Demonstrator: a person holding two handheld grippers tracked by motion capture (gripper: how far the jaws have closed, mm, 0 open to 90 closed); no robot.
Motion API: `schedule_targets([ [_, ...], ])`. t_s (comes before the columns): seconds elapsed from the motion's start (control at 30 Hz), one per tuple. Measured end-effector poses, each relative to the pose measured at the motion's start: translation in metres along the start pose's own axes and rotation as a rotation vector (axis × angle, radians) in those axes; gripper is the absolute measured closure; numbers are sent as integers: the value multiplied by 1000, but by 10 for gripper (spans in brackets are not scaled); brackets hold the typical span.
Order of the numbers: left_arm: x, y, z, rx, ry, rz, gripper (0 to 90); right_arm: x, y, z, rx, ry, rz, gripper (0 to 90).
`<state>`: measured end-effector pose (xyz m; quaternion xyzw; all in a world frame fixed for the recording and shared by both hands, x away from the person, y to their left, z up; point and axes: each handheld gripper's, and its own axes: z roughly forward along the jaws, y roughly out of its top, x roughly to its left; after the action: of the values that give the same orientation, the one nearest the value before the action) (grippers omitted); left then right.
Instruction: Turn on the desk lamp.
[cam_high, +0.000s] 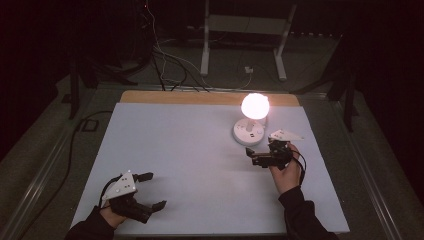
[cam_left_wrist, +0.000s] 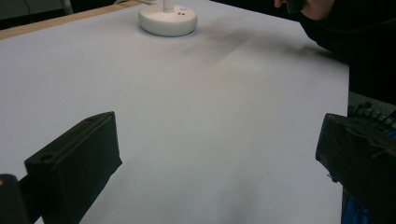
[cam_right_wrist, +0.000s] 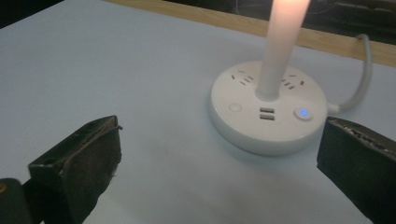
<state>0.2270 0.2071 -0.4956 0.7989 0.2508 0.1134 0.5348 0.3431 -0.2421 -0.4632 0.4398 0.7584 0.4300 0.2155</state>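
Jaws on both my grippers stand wide apart and hold nothing. My right gripper (cam_high: 257, 157) sits right of the middle of the high view, just below the lamp (cam_high: 251, 120), with its jaws pointing left across the table (cam_high: 190, 150). My left gripper (cam_high: 150, 191) rests at the lower left of that view, well apart from the lamp, also spread and empty.

The lamp stands in the upper right part of the white table. Its round white base (cam_right_wrist: 268, 109) fills the middle right of the right gripper view, between my two black jaws but farther off, not touching either. A glowing stem (cam_right_wrist: 282, 37) rises from the base toward the top of the frame, and the bulb (cam_high: 255, 106) shines bright in the high view. On the face of the base I see a small blue light (cam_right_wrist: 303, 112) at the right, two small ports in the middle and a plain round button (cam_right_wrist: 235, 107) at the left. A grey cord (cam_right_wrist: 362, 79) leaves the base toward the right edge.

In the left gripper view the base (cam_left_wrist: 167, 19) lies at the top of the frame, far across bare table.

I judge the lamp is already switched on, since the bulb glows and the blue light is lit. If the work is pressing its button, the lighting part looks done; what may be left is pressing again to switch it off or drawing my right gripper away.
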Motion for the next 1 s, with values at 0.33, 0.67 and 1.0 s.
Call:
schedule_targets([
  [0.33,0,0,0,1,1,1,3,-3,-22,-27,6,11,4,0],
  [0.67,0,0,0,2,0,0,3,-5,-45,-50,21,23,12,0],
  [1.0,0,0,1,6,-1,5,3,-8,-70,-64,59,13,-12,0],
])
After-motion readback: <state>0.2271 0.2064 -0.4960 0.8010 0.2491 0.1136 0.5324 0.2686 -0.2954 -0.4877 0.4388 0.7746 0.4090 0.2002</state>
